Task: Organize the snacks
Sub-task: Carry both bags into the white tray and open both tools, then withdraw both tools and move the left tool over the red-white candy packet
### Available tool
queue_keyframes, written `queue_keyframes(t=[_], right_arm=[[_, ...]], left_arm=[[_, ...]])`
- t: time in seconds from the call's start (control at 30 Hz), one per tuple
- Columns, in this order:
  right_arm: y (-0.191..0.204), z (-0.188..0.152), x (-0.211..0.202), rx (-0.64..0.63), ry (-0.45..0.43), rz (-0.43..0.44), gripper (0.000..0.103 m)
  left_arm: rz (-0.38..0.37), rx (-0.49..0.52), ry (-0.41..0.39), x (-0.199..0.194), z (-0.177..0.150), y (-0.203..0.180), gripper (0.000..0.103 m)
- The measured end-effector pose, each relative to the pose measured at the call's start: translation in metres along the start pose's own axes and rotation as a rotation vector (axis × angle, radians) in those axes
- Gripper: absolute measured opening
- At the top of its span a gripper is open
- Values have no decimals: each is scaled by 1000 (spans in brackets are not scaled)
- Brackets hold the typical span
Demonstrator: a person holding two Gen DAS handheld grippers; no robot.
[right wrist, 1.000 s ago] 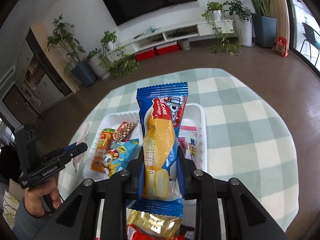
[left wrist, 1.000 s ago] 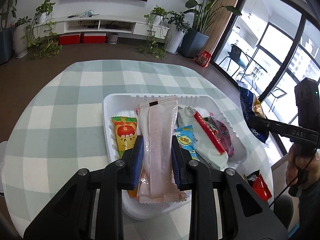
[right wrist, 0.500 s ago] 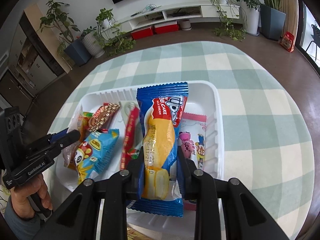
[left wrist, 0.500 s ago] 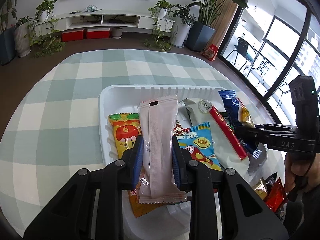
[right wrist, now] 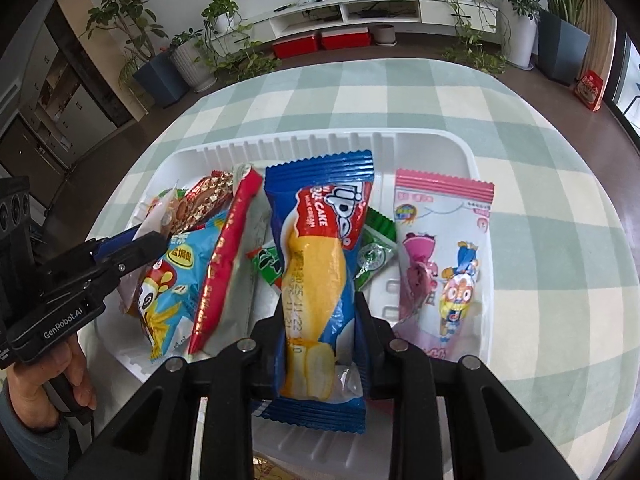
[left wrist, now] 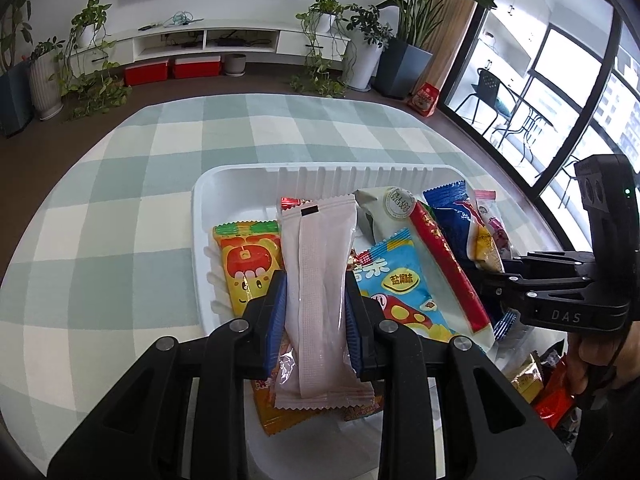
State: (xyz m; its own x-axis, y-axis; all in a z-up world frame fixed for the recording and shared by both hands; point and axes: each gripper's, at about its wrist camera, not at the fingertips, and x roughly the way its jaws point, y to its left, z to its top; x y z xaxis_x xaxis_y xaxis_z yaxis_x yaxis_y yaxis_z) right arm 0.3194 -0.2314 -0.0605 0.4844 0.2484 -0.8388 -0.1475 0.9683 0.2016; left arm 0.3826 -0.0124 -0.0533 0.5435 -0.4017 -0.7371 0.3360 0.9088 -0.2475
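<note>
My left gripper (left wrist: pixel 315 308) is shut on a pale pink snack pack (left wrist: pixel 318 280), held low over the left part of the white tray (left wrist: pixel 240 176). My right gripper (right wrist: pixel 318 320) is shut on a blue cake pack (right wrist: pixel 320 256) over the tray's (right wrist: pixel 432 138) middle. In the left wrist view the right gripper (left wrist: pixel 496 276) shows at the right with the blue cake pack (left wrist: pixel 460 220). In the right wrist view the left gripper (right wrist: pixel 148 244) reaches in from the left. Several packs lie in the tray: a yellow one (left wrist: pixel 244 264), a light blue one (left wrist: pixel 396 284), a red stick (right wrist: pixel 224 264), a pink cartoon pack (right wrist: pixel 440 264).
The tray sits on a round table with a green and white checked cloth (left wrist: pixel 120 208). Loose red and gold wrappers (left wrist: pixel 544 384) lie off the tray's near right corner. A person's hand (right wrist: pixel 36 380) holds the left gripper's handle. Plants and a TV shelf stand behind.
Both grippers have come down toward the tray with their packs. The blue cake pack, first out at the right of the tray, now hangs over the tray's middle.
</note>
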Motion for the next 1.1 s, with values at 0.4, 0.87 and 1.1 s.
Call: queue_keyframes(t=[0.4, 0.87, 1.1], right_arm=[[11, 1, -12, -50, -39, -14, 55], [0, -3, -85, -21, -209, 58, 93], [-3, -54, -124, -12, -276, 165, 95]], left_arm=[[16, 16, -23, -8, 3, -4, 63], [-4, 21, -111, -65, -14, -18, 102], [-49, 71, -138, -108, -56, -44, 102]])
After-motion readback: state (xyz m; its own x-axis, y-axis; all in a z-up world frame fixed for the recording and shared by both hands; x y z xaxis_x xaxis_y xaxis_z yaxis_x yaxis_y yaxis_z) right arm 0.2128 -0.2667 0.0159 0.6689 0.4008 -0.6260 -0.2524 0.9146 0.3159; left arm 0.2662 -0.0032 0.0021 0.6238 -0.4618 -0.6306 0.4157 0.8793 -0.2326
